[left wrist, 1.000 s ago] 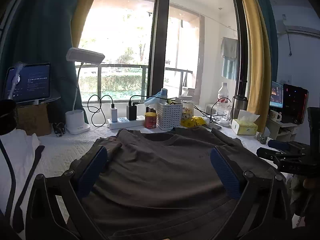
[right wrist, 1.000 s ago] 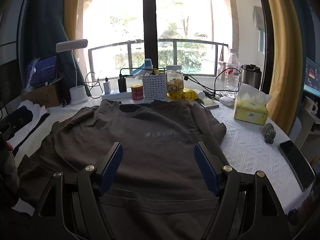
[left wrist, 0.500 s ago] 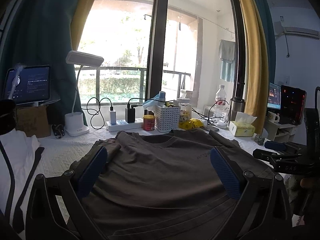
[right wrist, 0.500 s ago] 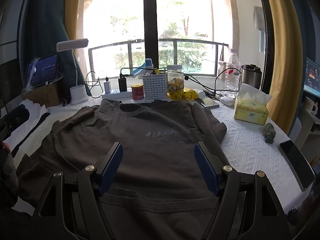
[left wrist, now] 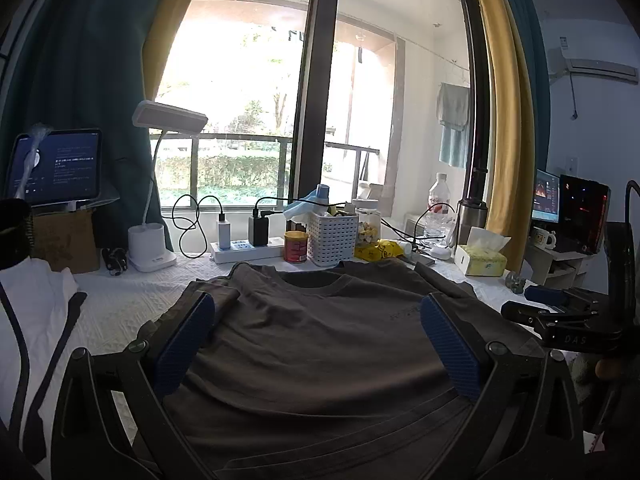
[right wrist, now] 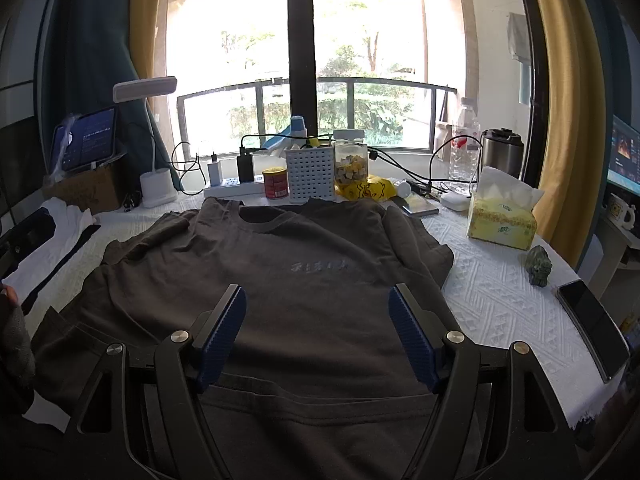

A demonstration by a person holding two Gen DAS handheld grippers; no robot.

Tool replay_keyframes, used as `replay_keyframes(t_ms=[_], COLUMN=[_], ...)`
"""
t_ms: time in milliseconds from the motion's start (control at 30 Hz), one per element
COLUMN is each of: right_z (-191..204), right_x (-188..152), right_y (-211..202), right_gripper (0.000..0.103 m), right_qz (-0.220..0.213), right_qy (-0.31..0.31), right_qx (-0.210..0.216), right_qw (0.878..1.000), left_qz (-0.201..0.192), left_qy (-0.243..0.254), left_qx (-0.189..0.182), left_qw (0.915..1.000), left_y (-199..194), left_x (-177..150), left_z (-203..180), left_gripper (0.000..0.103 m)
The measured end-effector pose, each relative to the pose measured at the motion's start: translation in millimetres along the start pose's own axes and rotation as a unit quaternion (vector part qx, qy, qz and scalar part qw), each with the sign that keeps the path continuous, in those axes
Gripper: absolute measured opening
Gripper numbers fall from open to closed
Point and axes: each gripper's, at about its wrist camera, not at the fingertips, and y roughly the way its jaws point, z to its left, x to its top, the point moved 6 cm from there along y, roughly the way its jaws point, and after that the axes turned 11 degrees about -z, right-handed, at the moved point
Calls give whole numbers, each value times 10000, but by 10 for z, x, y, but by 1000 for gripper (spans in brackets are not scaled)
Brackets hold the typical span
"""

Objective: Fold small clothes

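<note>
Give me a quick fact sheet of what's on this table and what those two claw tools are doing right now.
garment: dark brown T-shirt, spread flat, neck toward the window
surface: white textured tablecloth
left gripper: open, above the shirt, holding nothing
right gripper: open, above the shirt, holding nothing
behind shirt: white basket, red can, power strip
right side: tissue pack, phone
folding: not begun

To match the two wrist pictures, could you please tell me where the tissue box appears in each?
Left wrist: tissue box at right of centre, past the shirt's far right corner.
Right wrist: tissue box at right, on the white cloth beside the shirt.
Shared landmark: the white basket behind the shirt's collar.
</note>
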Motion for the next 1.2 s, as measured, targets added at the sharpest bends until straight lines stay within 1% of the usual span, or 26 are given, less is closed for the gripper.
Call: replay_keyframes(t_ms=[167,1200], right_z=[6,6], right_x=[0,0], right_y=[-4,-1], right_gripper=[77,77], right_qz=[3,3], right_qy=[-2,-3], right_qx=[-1,-6], right_qw=[10000,10000], left_qz=[-50,-59], left_qy=[-13,-28], left_qx=[51,37], left_qw=[10000,10000], left_y=[-19,-28], left_x=[19,29], left_z=[2,-4], left_gripper=[101,101])
